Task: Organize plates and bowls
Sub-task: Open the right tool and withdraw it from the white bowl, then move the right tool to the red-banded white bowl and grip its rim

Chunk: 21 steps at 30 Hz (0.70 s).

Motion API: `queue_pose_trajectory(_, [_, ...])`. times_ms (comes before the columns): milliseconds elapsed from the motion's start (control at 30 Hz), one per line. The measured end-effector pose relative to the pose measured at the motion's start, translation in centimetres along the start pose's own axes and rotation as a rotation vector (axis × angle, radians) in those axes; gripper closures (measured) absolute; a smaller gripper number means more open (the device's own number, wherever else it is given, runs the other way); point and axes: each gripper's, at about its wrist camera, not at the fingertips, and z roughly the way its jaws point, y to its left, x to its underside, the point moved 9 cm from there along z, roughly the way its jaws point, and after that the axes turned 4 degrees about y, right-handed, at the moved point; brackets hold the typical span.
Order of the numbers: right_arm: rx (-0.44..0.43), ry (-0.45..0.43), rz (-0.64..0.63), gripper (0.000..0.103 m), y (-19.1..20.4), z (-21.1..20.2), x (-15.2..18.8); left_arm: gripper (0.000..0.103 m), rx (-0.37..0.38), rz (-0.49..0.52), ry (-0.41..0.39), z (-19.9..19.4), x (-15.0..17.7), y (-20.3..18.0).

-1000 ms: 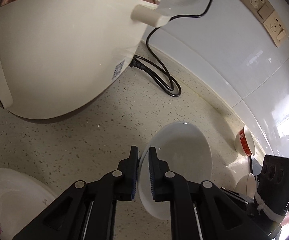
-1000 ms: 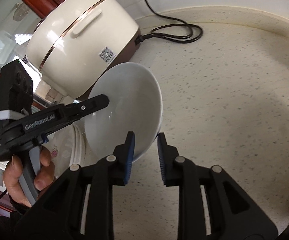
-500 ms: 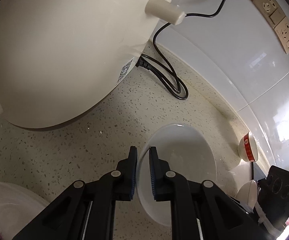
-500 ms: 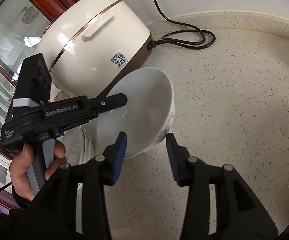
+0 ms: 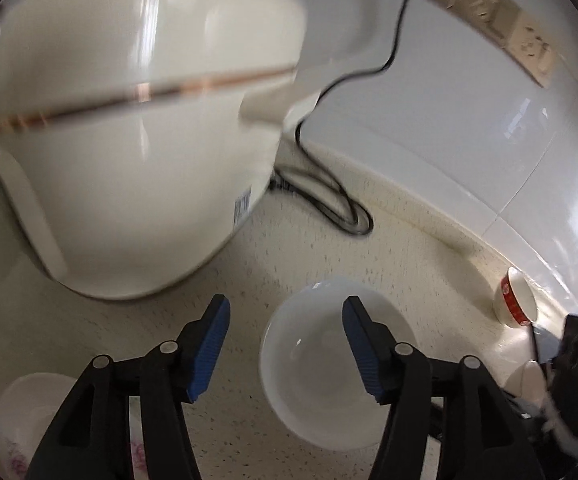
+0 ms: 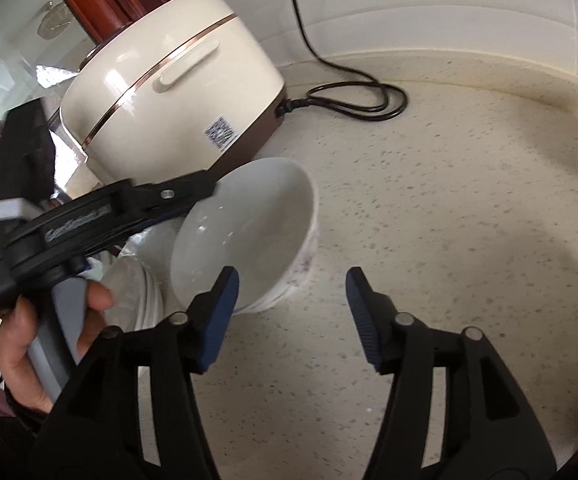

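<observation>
The left gripper is standing wide open, its blue pads spread apart with nothing between them. Below it a white bowl is sitting upright on the speckled desk, and the right-hand pad is overlapping the bowl's rim in this view; whether it is touching cannot be told. The left view is blurred by motion.

The right gripper is likewise released, its two fingers held far apart over bare desk. From this side the white bowl is resting on the desk just in front of a cream rice cooker, and the left gripper, held by a hand, is reaching in over the bowl's far rim. Just to the left of the bowl a stack of white dishes is sitting, partly hidden behind the hand.

In the left view the rice cooker is filling the upper left, with a black cord looping on the desk beside it and running up to a wall socket. A white dish with pink flowers is lying at the lower left edge. Far to the right, near the tiled wall, a small bowl with a red band is lying tilted on its side, well apart from the white bowl.
</observation>
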Motion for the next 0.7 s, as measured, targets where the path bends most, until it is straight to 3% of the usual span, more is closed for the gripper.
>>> queue_pose_trajectory(167, [0.02,-0.104,0.005,0.034,-0.9,-3.2,-1.1,0.036,-0.075,0.101,-0.161,-3.1,-1.3,-2.7])
queue_pose_trajectory(300, [0.147,-0.217,0.007,0.033,-2.9,-6.5,-1.7,0.033,-0.107,0.175,-0.234,-4.5,-1.6,-5.1])
queue_pose_trajectory(433, [0.281,-0.297,0.015,0.032,-4.7,-9.3,-2.7,0.033,-0.112,0.223,-0.25,-4.7,-1.3,-7.0])
queue_pose_trajectory(700, [0.328,-0.336,0.073,0.029,-7.3,-11.9,-3.3,0.032,-0.121,0.251,-0.258,-4.7,-0.9,-8.3])
